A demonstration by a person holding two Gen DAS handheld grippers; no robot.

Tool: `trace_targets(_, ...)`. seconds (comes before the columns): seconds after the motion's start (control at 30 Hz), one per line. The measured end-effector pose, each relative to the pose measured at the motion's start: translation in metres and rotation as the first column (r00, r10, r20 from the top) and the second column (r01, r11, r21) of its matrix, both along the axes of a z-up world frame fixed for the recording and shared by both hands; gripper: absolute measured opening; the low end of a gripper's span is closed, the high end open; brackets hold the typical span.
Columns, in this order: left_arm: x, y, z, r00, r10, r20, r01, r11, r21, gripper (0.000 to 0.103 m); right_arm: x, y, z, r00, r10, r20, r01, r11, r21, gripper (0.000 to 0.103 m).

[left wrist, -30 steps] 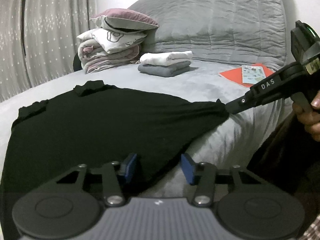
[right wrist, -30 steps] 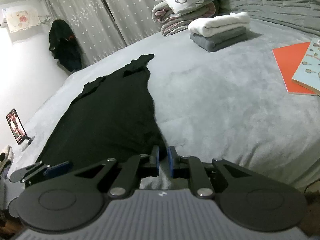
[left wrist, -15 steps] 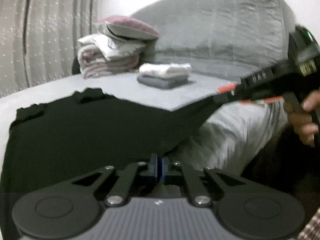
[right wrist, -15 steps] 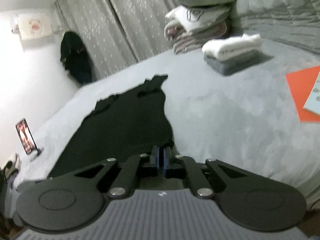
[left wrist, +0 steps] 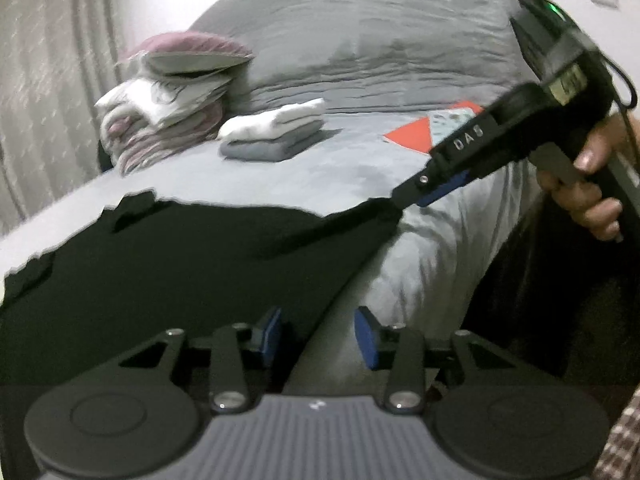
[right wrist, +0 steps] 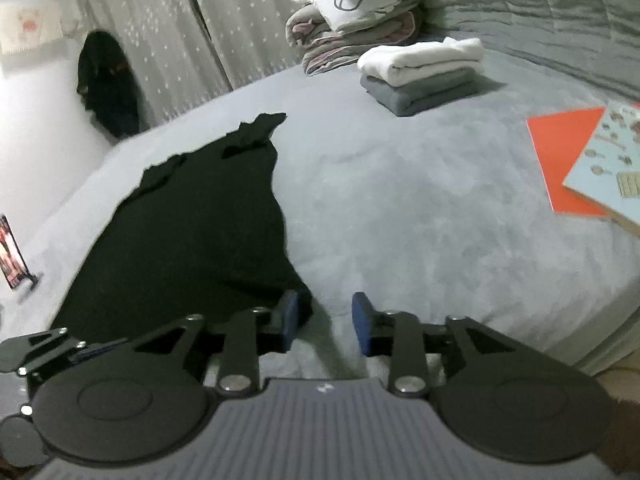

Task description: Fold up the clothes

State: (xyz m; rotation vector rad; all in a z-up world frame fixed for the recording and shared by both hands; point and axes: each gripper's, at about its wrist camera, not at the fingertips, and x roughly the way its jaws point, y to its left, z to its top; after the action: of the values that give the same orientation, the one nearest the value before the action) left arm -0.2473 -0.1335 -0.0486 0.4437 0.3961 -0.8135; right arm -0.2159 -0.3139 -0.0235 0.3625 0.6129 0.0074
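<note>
A black garment [left wrist: 168,264] lies spread flat on the grey bed [left wrist: 352,168], its hem at the near edge. My left gripper [left wrist: 319,334] is at that hem with its jaws opening; the cloth's edge lies between the blue pads and neither pad presses on it. My right gripper [right wrist: 325,318] is at the hem's other corner, jaws also opening, and the black garment [right wrist: 192,248] ends in a point beside the left pad. The left wrist view shows the right gripper [left wrist: 408,196] tip at that corner, held by a hand [left wrist: 584,188].
Folded white and grey clothes [right wrist: 420,72] are stacked further back, with a pile of bedding and pillows [right wrist: 360,12] behind. An orange folder with a pale booklet [right wrist: 568,160] lies at the right. A phone on a stand [right wrist: 12,252] is at the far left.
Half a second ago both grippers were shut on the garment's hem. Both have since opened and the hem lies loose on the bed. The left view has rolled slightly.
</note>
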Motion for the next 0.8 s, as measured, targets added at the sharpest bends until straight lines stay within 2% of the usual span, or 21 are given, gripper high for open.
trace_targets(0.13,0.005,-0.021,-0.003,0.998,-0.044,0.036,0.042,0.998,0.054,0.041,-0.008,0.001,0.005,0.998,0.046,0.039,-0.047,0.999,0.021,0.035)
trace_targets(0.23,0.011,-0.026,-0.004,0.998,-0.053,0.013,0.053,0.998,0.042,0.029,-0.01,0.003,0.005,0.994,0.099,0.055,-0.101,0.994,0.036,0.035)
trace_targets(0.33,0.024,-0.019,0.0,0.995,-0.038,-0.089,0.034,0.998,-0.046,0.017,-0.01,0.005,0.005,0.988,0.144,0.057,-0.147,0.988,0.048,0.035)
trace_targets(0.4,0.04,-0.006,0.003,0.974,-0.02,-0.226,-0.017,0.987,-0.159,0.01,-0.008,0.005,0.004,0.983,0.175,0.052,-0.179,0.981,0.073,0.035)
trace_targets(0.43,0.05,0.002,0.004,0.951,-0.016,-0.308,-0.055,0.974,-0.22,0.005,-0.009,0.007,0.003,0.982,0.184,0.048,-0.188,0.979,0.075,0.035)
trace_targets(0.5,0.075,0.023,-0.001,0.87,-0.036,-0.491,-0.159,0.924,-0.349,0.004,-0.01,0.01,0.003,0.98,0.197,0.035,-0.199,0.978,0.062,0.035)
trace_targets(0.57,0.095,0.04,-0.01,0.77,-0.082,-0.633,-0.261,0.864,-0.43,0.003,-0.008,0.015,0.002,0.977,0.213,0.022,-0.214,0.976,0.046,0.035)
trace_targets(0.63,0.109,0.052,-0.023,0.669,-0.143,-0.73,-0.347,0.807,-0.477,0.003,-0.009,0.02,0.0,0.974,0.225,0.014,-0.225,0.974,0.031,0.035)
trace_targets(0.73,0.116,0.061,-0.036,0.576,-0.212,-0.789,-0.423,0.749,-0.51,0.003,-0.006,0.026,-0.002,0.973,0.232,0.0,-0.232,0.973,0.009,0.035)
trace_targets(0.8,0.116,0.062,-0.039,0.548,-0.236,-0.803,-0.446,0.729,-0.519,0.003,-0.004,0.029,-0.003,0.973,0.229,-0.007,-0.229,0.973,0.0,0.035)
